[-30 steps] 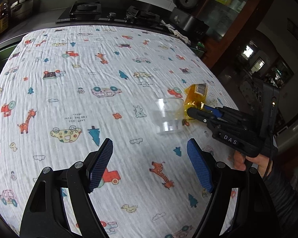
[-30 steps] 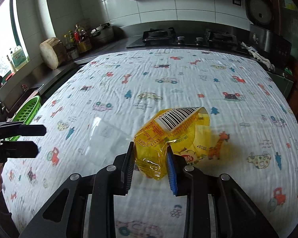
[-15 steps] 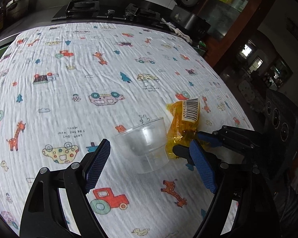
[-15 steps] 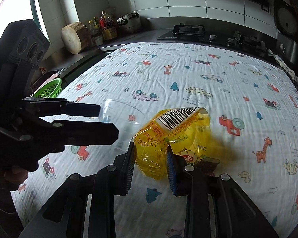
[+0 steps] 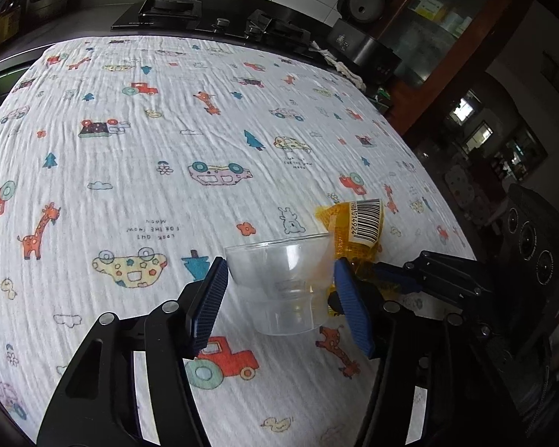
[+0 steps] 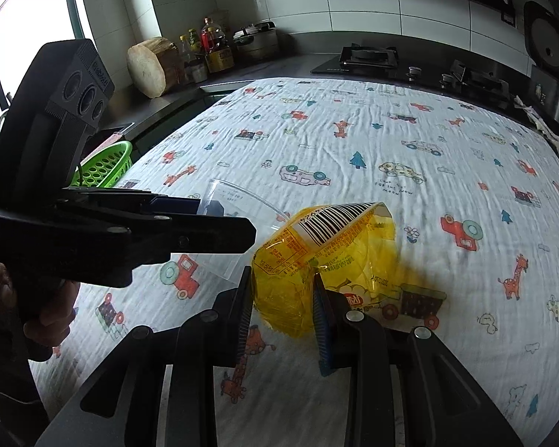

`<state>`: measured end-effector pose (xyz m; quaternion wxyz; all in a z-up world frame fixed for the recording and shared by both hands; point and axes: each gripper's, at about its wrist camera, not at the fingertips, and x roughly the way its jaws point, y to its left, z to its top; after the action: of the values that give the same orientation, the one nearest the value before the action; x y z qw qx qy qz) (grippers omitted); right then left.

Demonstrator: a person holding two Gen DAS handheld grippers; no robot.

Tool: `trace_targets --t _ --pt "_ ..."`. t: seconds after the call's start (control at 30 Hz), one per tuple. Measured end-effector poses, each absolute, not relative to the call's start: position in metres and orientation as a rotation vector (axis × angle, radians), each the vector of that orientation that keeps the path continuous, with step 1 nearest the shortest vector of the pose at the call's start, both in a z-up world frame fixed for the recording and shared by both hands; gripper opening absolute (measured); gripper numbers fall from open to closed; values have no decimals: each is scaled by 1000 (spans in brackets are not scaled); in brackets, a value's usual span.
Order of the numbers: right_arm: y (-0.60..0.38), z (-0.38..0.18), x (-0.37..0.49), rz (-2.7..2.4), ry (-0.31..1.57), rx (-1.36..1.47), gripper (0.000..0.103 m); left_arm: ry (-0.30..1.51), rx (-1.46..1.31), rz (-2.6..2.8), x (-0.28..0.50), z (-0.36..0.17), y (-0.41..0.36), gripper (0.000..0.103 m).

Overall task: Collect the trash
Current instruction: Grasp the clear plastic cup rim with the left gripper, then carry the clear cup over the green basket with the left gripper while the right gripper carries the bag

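A clear plastic cup (image 5: 284, 283) stands upright on the patterned cloth, between the blue pads of my left gripper (image 5: 279, 298). The jaws stand at the cup's sides and look in contact with it. My right gripper (image 6: 281, 305) is shut on a crumpled yellow wrapper (image 6: 316, 257) with a barcode and holds it just right of the cup. The wrapper also shows in the left wrist view (image 5: 357, 231), behind the cup's rim. In the right wrist view the cup (image 6: 238, 205) is partly hidden by the left gripper.
A cartoon-print cloth (image 5: 149, 141) covers the table. A green basket (image 6: 104, 165) sits off the table's left edge. A stove (image 5: 175, 11) and a rice cooker (image 5: 365, 0) stand on the far counter, with bottles and a wooden block (image 6: 151, 67) at the left.
My left gripper moved forward and right until the cup sat between its pads, and its jaws narrowed. My right gripper carried the wrapper closer to the cup.
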<state>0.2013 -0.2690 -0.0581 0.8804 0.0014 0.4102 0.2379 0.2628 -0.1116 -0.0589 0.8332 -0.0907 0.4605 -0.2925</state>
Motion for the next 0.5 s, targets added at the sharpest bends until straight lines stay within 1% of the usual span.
trace_targets --t 0.1,0.5 --pt "-259 -55 196 508 845 -10 29 957 -172 -609 254 -53 -106 58" --pt "-234 -62 183 525 865 -39 28 1033 -235 -566 250 -64 -86 59"
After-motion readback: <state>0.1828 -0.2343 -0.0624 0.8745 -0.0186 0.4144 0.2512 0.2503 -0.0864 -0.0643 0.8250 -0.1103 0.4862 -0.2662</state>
